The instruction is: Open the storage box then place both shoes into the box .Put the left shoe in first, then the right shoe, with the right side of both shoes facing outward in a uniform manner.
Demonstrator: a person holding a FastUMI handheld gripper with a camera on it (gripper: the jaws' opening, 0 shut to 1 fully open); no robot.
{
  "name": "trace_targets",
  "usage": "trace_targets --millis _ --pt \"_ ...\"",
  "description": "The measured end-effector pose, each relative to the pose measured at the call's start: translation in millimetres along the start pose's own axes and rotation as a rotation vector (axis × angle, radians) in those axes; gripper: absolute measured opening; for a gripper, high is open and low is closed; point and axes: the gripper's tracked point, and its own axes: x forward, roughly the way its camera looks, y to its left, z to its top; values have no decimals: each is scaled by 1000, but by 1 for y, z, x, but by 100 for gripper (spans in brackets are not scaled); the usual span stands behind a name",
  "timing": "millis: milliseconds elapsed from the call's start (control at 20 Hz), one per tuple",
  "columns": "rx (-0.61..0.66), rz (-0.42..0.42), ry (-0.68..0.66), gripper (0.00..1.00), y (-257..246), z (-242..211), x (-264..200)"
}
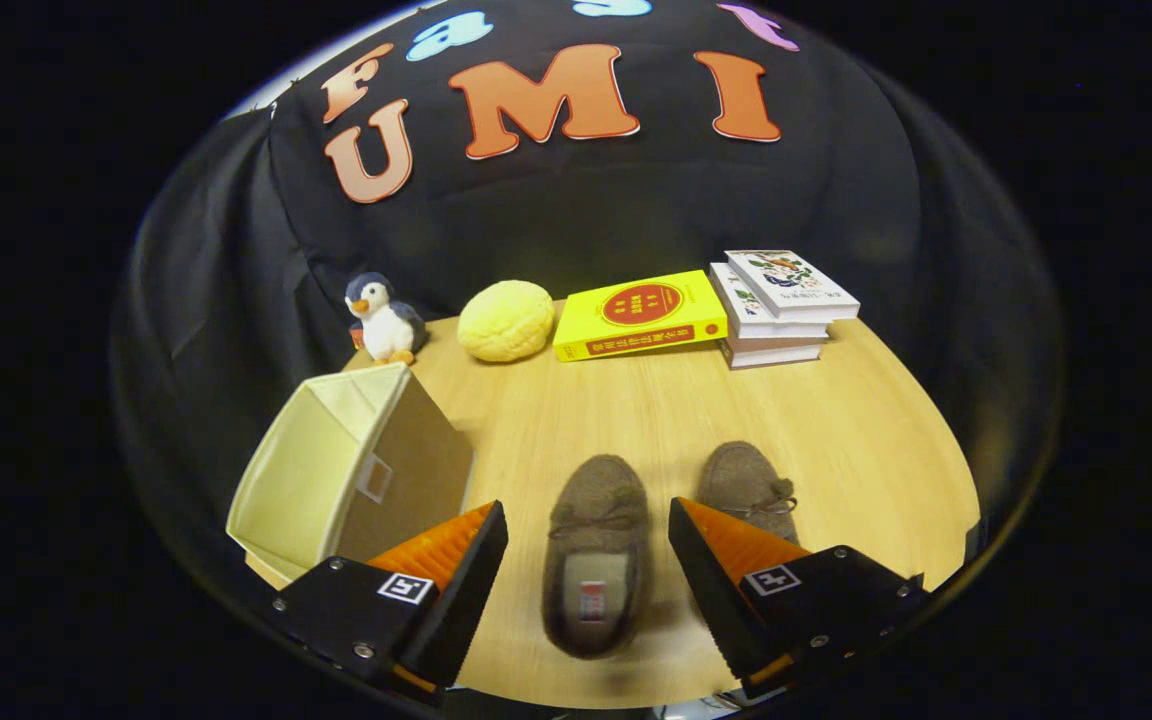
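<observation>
The gripper is spread wide, grasping nothing. Two brown slippers lie on the surface: one between the fingers, one lower right. One storage box stands open, lower left.

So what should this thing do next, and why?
Probably lower the tool over the left shoe and close on it. The storage box already stands open beside it, and the tool's fingers are spread with that shoe between them, not yet touching. The right shoe goes in second.
</observation>
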Motion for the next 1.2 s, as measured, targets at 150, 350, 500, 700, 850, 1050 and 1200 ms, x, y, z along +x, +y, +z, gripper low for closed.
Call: trace_targets --millis 150,350,500,700,850,1050,1200 --pt "-55 -31 50 93 -11 -23 11" --pt "-102 -42 118 83 -15 -52 26" --pt "-127 -56 149 76 -20 -62 36" --pt "-159 -93 170 66 -28 -69 57" --pt "-160 -102 203 45 -30 -75 77" --pt "-183 -94 204 22 -26 -75 91" --pt "-141 -70 194 1 -19 -69 91"
